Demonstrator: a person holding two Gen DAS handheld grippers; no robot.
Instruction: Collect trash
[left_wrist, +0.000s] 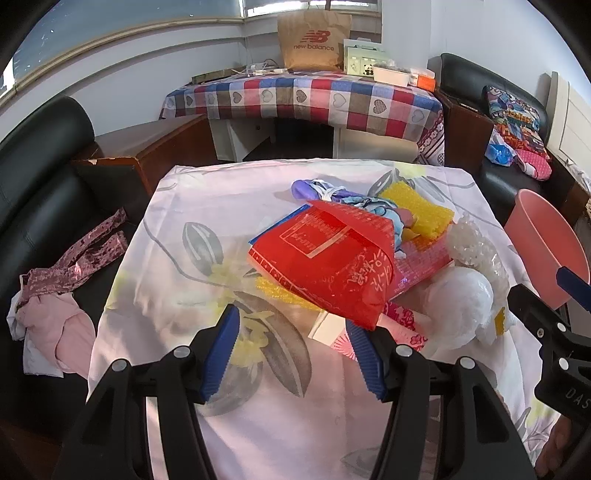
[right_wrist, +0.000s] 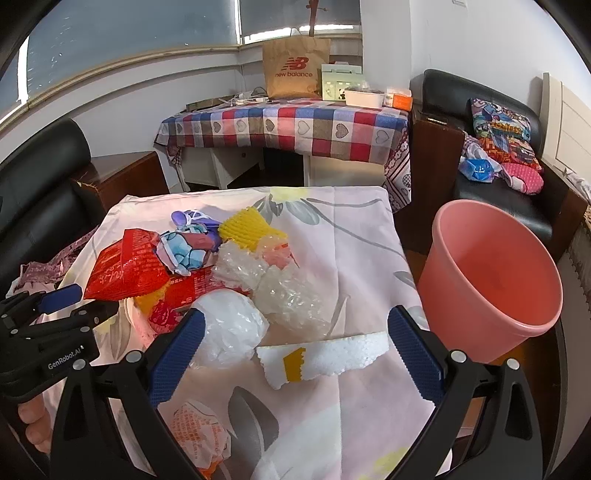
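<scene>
- The left gripper hangs with jaws spread and empty over the table's near-left part, where the floral cloth is bare.
- At the table's middle, the trash pile is uncollected: red plastic bag, yellow mesh, bubble wrap.
- The right gripper, released, frames a foam scrap near the right edge.
- Past that edge, the pink bucket looks empty; nothing seems binned yet, and the way across looks clear.
</scene>
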